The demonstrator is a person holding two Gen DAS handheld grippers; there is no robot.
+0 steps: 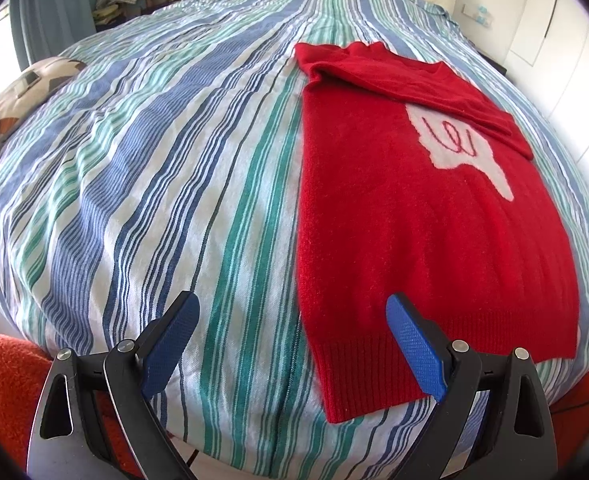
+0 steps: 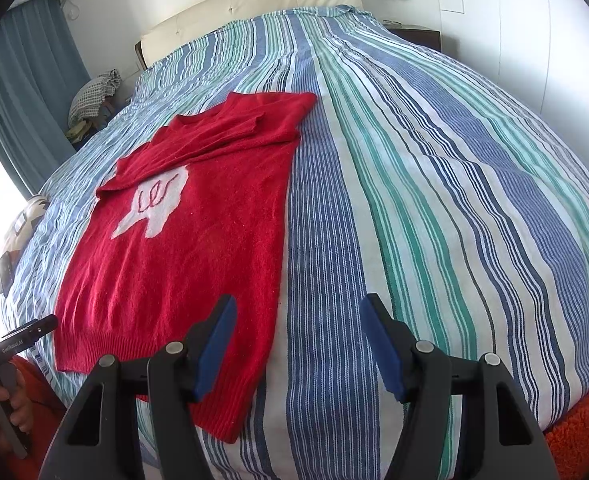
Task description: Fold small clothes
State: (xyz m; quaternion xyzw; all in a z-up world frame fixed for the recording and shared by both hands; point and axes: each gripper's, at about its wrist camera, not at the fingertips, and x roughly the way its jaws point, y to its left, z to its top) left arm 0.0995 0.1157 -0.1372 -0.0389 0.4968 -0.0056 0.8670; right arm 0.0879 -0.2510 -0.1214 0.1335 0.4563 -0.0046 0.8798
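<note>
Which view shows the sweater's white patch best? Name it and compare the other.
The left wrist view: the white patch on the red sweater looks larger there, its red squiggle plain, though a folded sleeve covers its top. The right wrist view shows it smaller, further off, likewise partly covered.

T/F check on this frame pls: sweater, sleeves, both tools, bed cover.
1. The red sweater lies flat on the striped bed cover. True.
2. The left tool is clamped on the sweater's hem. False: its jaws stand apart with nothing between them, above the hem corner.
3. The sleeves are spread out to both sides. False: they are folded across the chest, over the top of the white motif.
4. The right tool is open and holds nothing. True.
5. The sweater is folded in half, hem to collar. False: the body lies at full length, ribbed hem nearest the tools.
</note>
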